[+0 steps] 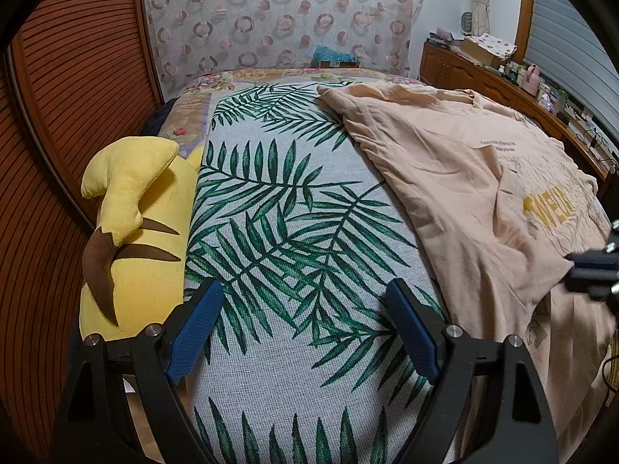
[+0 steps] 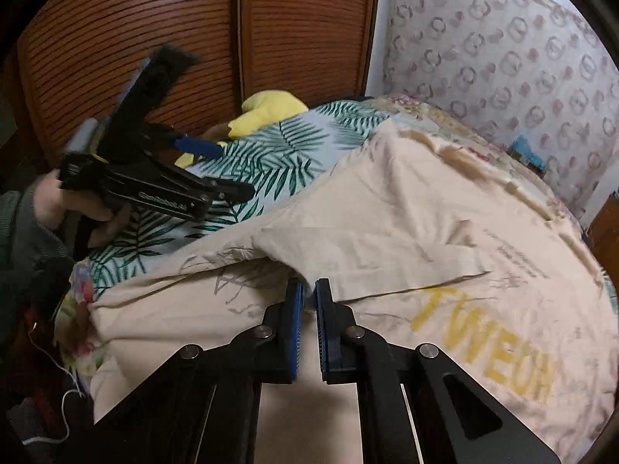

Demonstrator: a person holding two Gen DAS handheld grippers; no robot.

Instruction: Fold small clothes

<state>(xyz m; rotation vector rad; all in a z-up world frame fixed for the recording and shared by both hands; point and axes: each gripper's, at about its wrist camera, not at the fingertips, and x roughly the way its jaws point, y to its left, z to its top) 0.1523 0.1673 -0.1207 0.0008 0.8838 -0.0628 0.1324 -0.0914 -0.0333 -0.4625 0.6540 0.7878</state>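
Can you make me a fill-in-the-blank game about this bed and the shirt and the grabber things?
1. The right gripper is pinching the peach ____.
2. The left gripper has its fingers wide ____ above the leaf-print cover.
3. The plush toy beside the cover is mostly ____.
4. The big letters printed on the shirt are ____.

Missing words: shirt; open; yellow; yellow
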